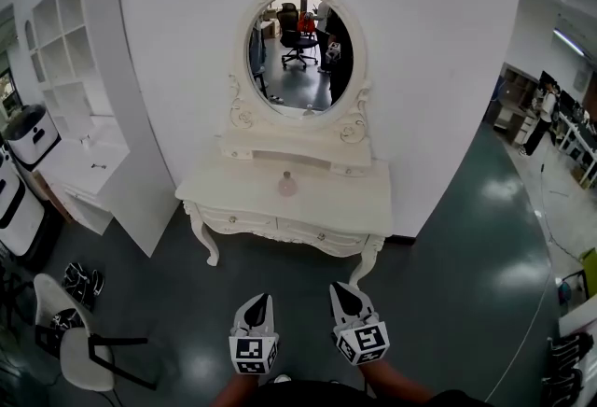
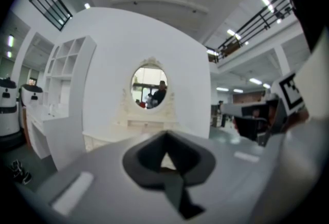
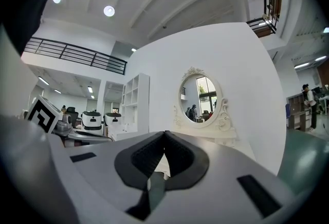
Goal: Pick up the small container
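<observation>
The small container (image 1: 287, 182), a pale pink round jar, stands in the middle of the white dressing table (image 1: 224, 192) below its oval mirror (image 1: 298, 50). Both grippers hover low over the floor, well short of the table. My left gripper (image 1: 258, 301) is shut with nothing in it, its jaws meeting at the tip. My right gripper (image 1: 347, 289) beside it is also shut and empty. In the left gripper view the left gripper (image 2: 165, 136) points at the distant table, and in the right gripper view the right gripper (image 3: 165, 133) does the same. The jar cannot be made out in either gripper view.
A white shelf unit (image 1: 79, 69) with a low counter stands to the table's left. A white chair with a black frame (image 1: 75, 344) and a pair of sandals (image 1: 82, 282) are on the dark floor at lower left. White machines (image 1: 28, 134) line the far left.
</observation>
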{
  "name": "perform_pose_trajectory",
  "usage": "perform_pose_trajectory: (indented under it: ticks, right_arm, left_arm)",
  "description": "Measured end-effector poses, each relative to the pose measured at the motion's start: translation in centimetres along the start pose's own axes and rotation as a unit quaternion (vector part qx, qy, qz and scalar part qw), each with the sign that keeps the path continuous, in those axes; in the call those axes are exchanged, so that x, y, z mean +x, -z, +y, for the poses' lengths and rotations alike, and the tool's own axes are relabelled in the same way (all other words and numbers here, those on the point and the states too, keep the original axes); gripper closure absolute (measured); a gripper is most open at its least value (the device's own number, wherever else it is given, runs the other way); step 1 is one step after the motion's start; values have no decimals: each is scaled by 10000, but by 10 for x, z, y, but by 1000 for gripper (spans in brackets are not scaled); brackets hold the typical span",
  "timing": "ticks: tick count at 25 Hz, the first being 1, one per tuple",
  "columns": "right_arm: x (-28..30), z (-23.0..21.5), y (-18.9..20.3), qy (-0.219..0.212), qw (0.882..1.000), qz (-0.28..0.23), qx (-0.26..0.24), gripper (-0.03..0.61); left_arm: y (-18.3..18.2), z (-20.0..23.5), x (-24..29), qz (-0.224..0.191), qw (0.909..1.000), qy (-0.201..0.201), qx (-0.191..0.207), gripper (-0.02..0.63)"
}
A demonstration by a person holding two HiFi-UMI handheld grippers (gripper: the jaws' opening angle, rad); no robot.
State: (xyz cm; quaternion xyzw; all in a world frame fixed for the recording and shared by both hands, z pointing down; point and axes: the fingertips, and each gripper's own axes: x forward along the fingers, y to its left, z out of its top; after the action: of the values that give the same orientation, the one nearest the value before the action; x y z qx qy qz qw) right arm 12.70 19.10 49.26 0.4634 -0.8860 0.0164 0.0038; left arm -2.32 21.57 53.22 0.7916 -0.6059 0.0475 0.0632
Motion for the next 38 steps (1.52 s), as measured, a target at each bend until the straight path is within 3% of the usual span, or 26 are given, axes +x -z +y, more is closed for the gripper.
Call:
perform_pose_trajectory:
  ticks: [8, 17, 24, 38]
  right_arm:
    - [29, 13, -8, 211, 9994, -287, -31, 572]
    - [53, 27, 4, 124, 9999, -53, -48, 572]
    - [92, 7, 11, 19, 10000, 20, -23, 572]
    - [176, -57, 15, -579, 9982, 157, -40, 572]
  left_arm:
    - [3, 31, 10, -12, 9997, 225, 57, 607]
    - [5, 60, 24, -14, 9997, 250, -40, 607]
    - [3, 72, 65, 35, 9997, 224, -17, 607]
    - [-18, 86, 174, 58, 9998, -202, 30, 607]
